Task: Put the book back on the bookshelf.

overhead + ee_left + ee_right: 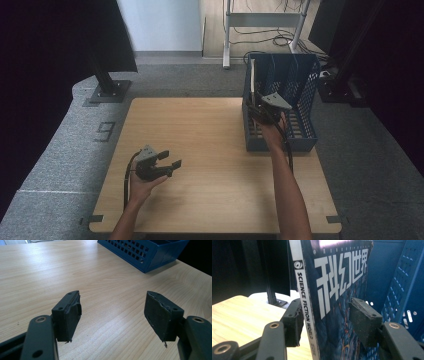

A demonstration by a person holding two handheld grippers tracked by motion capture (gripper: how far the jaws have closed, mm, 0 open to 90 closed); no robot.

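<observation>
Magazine [332, 302] upright in blue rack [300, 85], bench [210, 150] at 2 o'clock. Thin, floppy, glossy; best pinched at spine. Right gripper [324, 322] apart, straddling spine, pads clear. Left gripper [112, 317] apart, empty, at 7 o'clock.

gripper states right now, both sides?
Left gripper: open, nothing between its jaws, above the table.
Right gripper: open around the magazine in the blue rack, pads not pressing.
</observation>
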